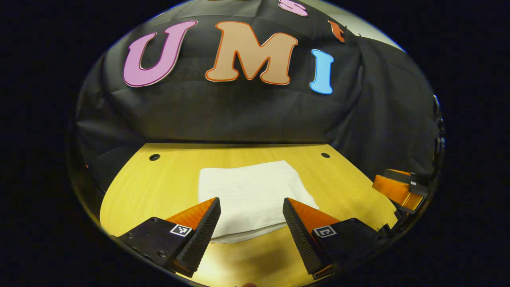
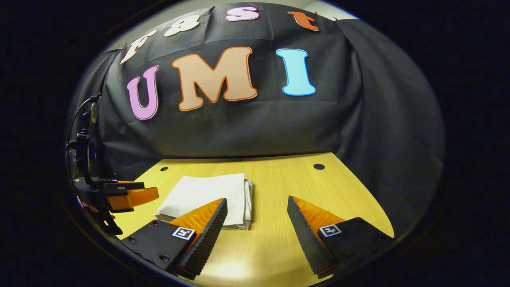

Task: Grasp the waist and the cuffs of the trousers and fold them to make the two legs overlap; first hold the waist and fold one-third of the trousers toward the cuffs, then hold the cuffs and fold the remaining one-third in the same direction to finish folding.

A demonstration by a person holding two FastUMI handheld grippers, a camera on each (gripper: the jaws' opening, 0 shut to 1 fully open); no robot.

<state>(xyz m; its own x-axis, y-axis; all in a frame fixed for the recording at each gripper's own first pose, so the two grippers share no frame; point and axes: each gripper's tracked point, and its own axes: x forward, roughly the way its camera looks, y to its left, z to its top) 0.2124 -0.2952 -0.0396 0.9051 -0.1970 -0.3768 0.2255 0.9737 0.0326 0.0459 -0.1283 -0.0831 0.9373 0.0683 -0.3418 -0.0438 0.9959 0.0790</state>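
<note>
- We see trousers [image 1: 249, 195] lying folded compact on table [image 1: 159, 187].
- L gripper [image 1: 252, 217] and R gripper [image 2: 257, 217]: fingers wide, holding nothing.
- Risk: a careless nudge w/ a finger could undo the stack.

White trousers [image 1: 251, 195] folded into compact layered rectangle, flat on wooden table [image 1: 350, 179].

We're looking at a light wooden table [image 2: 279, 187] with small round holes [image 2: 318, 166] near its back edge, black cloth wall [image 2: 247, 127] draped behind, pale wall [image 1: 382, 38] above.
</note>
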